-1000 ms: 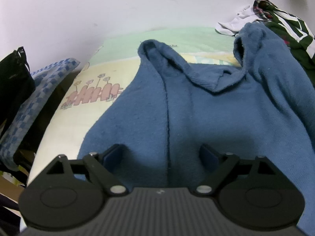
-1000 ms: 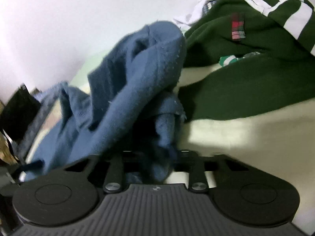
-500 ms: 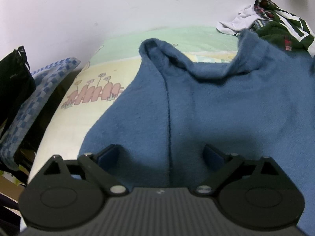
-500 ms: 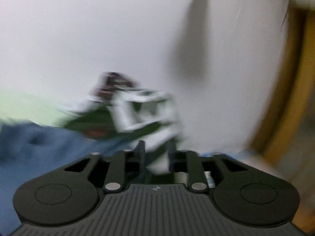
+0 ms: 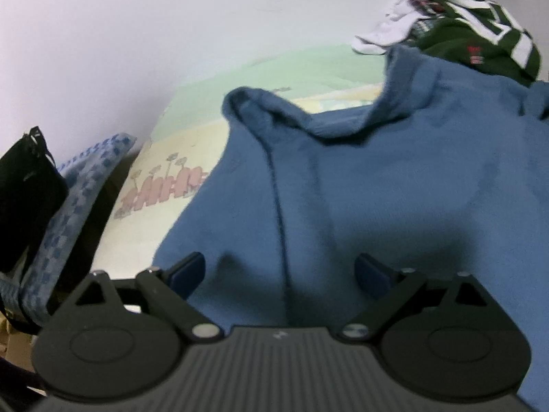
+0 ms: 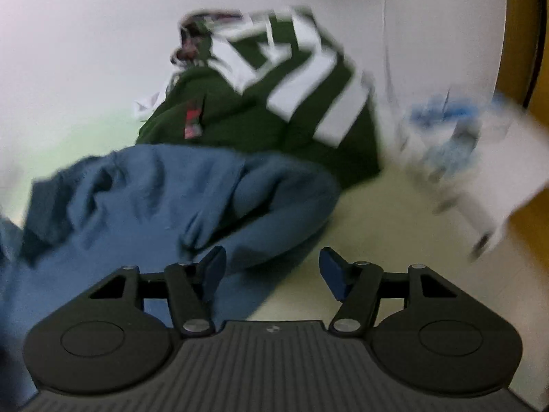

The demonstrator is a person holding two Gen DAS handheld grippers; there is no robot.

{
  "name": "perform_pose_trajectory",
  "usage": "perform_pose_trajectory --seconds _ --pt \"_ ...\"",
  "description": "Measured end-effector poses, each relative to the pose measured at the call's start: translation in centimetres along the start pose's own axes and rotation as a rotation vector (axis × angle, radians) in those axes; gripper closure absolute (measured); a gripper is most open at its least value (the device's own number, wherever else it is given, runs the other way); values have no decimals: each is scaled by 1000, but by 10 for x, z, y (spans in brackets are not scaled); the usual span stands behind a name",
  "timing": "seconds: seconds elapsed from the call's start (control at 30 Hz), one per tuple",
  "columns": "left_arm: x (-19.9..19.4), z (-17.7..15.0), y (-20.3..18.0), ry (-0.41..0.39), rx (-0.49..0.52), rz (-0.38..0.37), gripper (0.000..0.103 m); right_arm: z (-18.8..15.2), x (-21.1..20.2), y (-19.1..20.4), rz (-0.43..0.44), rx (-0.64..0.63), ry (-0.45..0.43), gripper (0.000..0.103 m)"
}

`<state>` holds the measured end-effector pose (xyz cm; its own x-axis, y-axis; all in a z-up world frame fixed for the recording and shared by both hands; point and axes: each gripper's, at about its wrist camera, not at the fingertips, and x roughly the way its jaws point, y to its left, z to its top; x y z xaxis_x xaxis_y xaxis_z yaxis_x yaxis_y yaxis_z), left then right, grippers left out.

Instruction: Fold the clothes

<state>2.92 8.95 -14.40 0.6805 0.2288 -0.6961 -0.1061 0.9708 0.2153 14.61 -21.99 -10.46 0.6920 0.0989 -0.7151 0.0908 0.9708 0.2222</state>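
Printed bedsheet (image 5: 164,185), fleecy rumpled blue sweater (image 5: 394,185)

Home bedroom. Bed against a plain white wall (image 5: 171,34), cartoon-print sheet (image 5: 164,185), loose clothes piled on it: blue sweater (image 5: 377,189), green striped top (image 6: 274,103). Black bag (image 5: 24,189) hangs bedside.

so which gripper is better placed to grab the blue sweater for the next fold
Left. The left gripper sits open right over the blue sweater; the right gripper, jaws opening, is at its edge.

The blue sweater (image 6: 144,206) has been released by the right claw (image 6: 272,271), whose jaws are opening, and lies spread on the bed.
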Motion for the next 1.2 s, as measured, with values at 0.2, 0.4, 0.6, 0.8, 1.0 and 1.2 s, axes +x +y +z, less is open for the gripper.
perform_pose_trajectory --seconds 0.2,0.4,0.6,0.8,1.0,1.2 --pt "-7 -3 1 8 -41 11 8 -1 27 -2 10 116 -22 70" --pt "-14 -4 22 2 -88 50 7 34 -6 -12 -153 -71 -215 95" --pt "-17 -4 33 -11 -114 88 7 53 3 -14 -535 -381 -203 59" --pt "-14 -5 50 27 -126 81 6 -4 -33 -1 -227 -258 -165 49" --pt "0 -13 43 68 -113 66 4 -56 -29 59 171 -345 11 51" --pt "10 -15 63 48 -222 12 19 -72 -35 95 300 -440 21 53"
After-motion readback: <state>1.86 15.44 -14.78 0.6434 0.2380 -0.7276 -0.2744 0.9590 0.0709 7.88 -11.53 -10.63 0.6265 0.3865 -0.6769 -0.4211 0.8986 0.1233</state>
